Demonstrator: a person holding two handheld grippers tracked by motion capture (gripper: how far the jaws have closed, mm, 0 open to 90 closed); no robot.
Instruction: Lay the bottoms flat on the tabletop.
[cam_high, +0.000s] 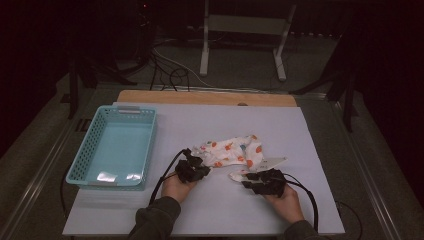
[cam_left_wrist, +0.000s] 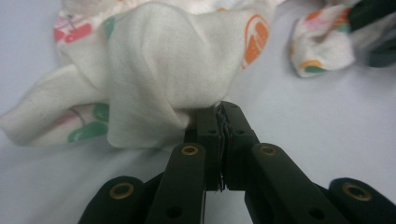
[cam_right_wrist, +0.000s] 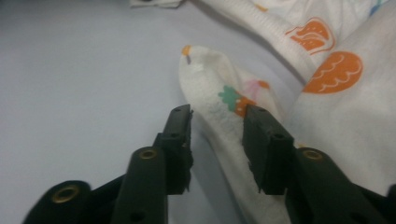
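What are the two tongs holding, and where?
The left tongs pinch a bunched fold of the patterned cloth. The right tongs stand open around a cloth corner, not gripping.

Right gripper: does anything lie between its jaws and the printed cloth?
Nothing visible does. The right gripper stands with its jaws apart around a fold of the printed cloth, with bare table beside it.

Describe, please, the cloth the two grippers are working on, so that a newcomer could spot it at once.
On the white table sheet, look right of the turquoise basket, near the front edge where both hands reach in. The crumpled garment lies between the left gripper, which pinches its edge, and the right gripper. It is the only soft item: white fabric printed with orange and green shapes.
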